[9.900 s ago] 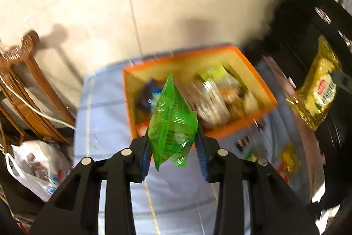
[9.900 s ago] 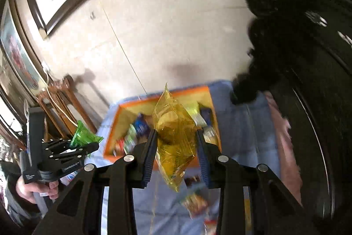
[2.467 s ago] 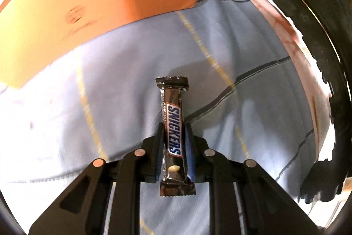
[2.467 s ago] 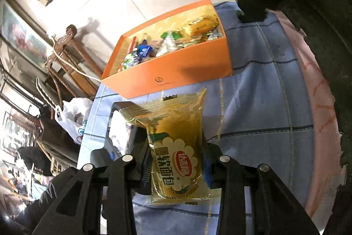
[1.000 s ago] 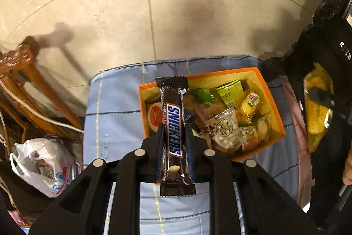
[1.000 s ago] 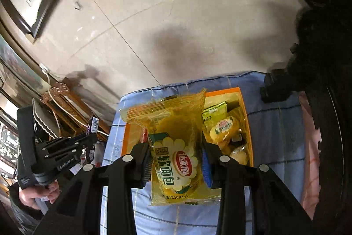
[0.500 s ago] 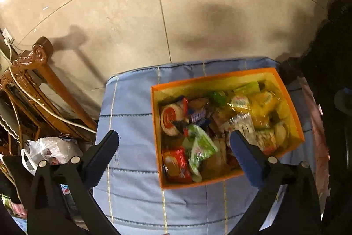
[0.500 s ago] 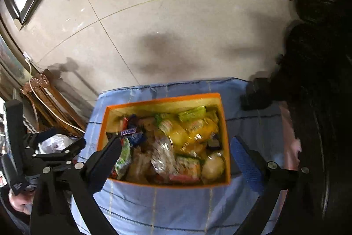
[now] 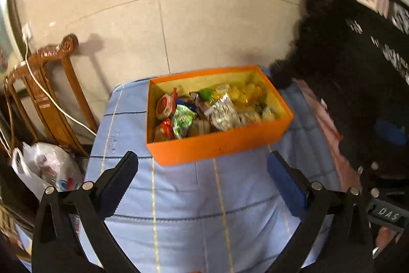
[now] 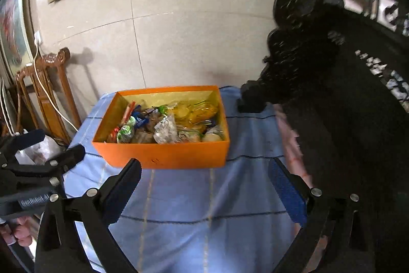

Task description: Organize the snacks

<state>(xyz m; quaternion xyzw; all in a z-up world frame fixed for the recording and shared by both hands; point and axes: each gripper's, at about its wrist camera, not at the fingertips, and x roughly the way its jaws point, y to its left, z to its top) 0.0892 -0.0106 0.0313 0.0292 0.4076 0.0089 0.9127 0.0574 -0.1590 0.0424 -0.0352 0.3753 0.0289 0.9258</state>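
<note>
Both tools tilt down toward the orange box [image 9: 217, 145] of snacks ahead. Left tool [image 9: 203, 168] and right tool [image 10: 204, 174] jaws, just opened, stand spread and empty.

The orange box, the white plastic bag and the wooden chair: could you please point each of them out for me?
orange box [image 9: 217, 145]: left wrist view, on its near outer wall.
white plastic bag [image 9: 48, 165]: left wrist view, on its bulging middle.
wooden chair [image 10: 55, 94]: right wrist view, on its carved back.
</note>
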